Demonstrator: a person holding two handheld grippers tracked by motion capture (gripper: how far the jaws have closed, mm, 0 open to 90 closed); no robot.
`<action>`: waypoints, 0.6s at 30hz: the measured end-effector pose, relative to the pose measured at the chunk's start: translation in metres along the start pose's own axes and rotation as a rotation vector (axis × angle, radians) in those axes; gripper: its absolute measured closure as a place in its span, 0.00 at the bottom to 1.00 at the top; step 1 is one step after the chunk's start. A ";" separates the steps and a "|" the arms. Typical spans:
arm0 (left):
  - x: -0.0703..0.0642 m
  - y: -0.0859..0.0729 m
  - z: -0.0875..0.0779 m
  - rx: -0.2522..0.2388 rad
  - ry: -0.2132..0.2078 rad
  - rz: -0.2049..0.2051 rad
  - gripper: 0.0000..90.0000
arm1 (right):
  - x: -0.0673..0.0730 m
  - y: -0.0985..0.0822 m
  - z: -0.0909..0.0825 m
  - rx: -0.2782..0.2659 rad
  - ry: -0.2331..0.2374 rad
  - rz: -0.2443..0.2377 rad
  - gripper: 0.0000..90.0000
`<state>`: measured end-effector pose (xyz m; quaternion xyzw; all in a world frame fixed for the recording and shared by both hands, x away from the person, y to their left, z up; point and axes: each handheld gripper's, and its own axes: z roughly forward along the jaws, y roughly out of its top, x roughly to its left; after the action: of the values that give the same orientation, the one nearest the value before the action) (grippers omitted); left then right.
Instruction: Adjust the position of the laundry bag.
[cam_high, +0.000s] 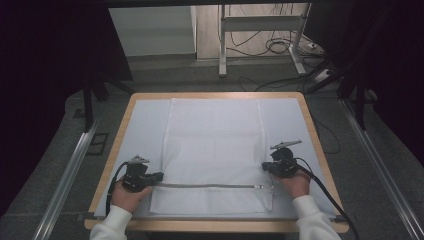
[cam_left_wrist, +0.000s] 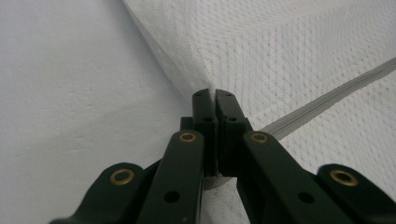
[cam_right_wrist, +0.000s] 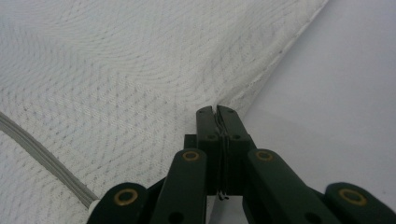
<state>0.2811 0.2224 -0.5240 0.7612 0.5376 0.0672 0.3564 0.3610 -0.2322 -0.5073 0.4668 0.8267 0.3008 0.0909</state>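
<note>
While the white mesh bag (cam_high: 215, 150) lies flat on the covered worktop (cam_high: 142, 97), the left gripper (cam_left_wrist: 215, 100) has its jaws pinched closed on the bag's left edge and the right gripper (cam_right_wrist: 217, 114) clamps the right edge; the grey zipper (cam_high: 210, 186) runs between both jaws.

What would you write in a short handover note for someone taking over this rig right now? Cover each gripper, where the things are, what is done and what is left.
Left gripper: shut on the left edge of the white mesh bag, by the near end of its zip.
Right gripper: shut on the bag's right edge.
Bag: lies flat on the pale cloth over the table, zip across its near end, slider at the right.
Done: both side edges pinched.
Left: probably lifting or folding the bag; not yet begun.
</note>
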 end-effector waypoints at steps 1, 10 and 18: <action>0.000 0.000 0.000 0.002 0.002 0.002 0.99 | 0.000 0.000 0.000 0.000 0.001 0.000 0.97; -0.001 -0.002 -0.012 -0.141 0.085 0.039 0.48 | -0.006 0.000 -0.007 -0.048 -0.044 0.020 0.53; -0.012 0.008 -0.025 -0.208 0.080 0.050 0.34 | -0.014 -0.003 -0.027 -0.167 -0.037 0.023 0.37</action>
<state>0.2703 0.2228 -0.4973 0.7301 0.5223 0.1618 0.4099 0.3548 -0.2560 -0.4891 0.4724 0.7915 0.3611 0.1414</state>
